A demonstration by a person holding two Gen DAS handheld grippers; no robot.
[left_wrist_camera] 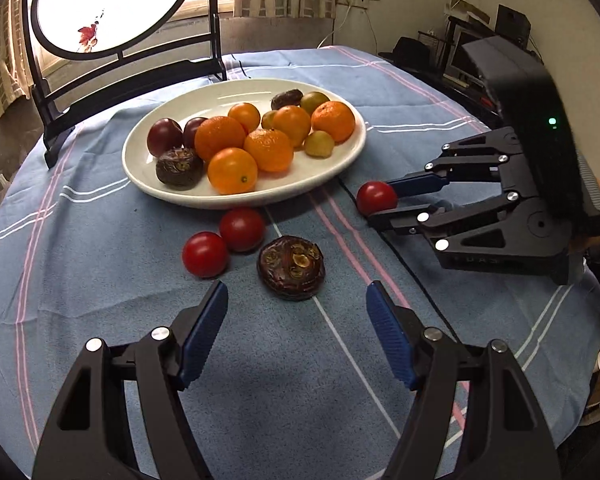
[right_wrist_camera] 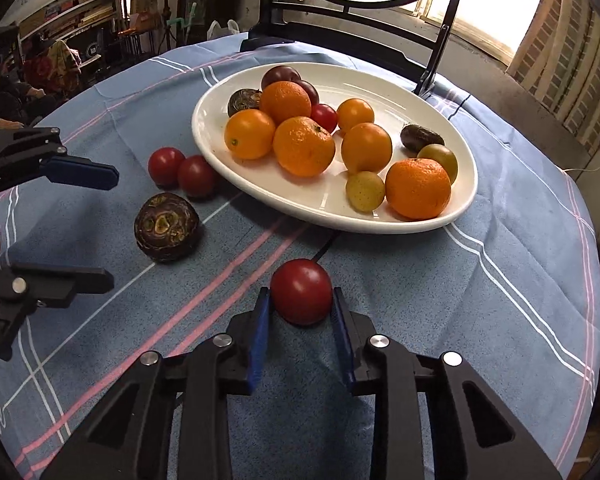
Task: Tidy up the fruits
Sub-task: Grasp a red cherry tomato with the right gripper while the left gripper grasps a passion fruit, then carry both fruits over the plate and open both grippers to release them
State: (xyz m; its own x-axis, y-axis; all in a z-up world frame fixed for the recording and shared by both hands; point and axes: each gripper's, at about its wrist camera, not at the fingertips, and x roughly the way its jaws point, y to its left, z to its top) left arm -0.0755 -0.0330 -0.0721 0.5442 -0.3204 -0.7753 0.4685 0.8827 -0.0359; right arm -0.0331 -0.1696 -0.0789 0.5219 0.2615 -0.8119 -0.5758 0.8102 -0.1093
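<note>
Left wrist view, three red tomatoes (left_wrist_camera: 242, 229) on tablecloth (left_wrist_camera: 100, 280), six oranges (left_wrist_camera: 220, 138) plated.

1. Left wrist view: looks forward and steeply down along its own fingers (left_wrist_camera: 220, 312) at the blue tablecloth (left_wrist_camera: 100, 272), close above it; the white plate (left_wrist_camera: 148, 184) lies ahead, the right gripper (left_wrist_camera: 384, 204) at right.
2. Right wrist view: same downward tilt, close above the cloth; plate ahead-right, left gripper (right_wrist_camera: 110, 226) at left edge.
3. Shared: plate, dark brown fruit (left_wrist_camera: 291, 267), two red fruits (left_wrist_camera: 224, 242), round screen (left_wrist_camera: 112, 4) behind.
</note>
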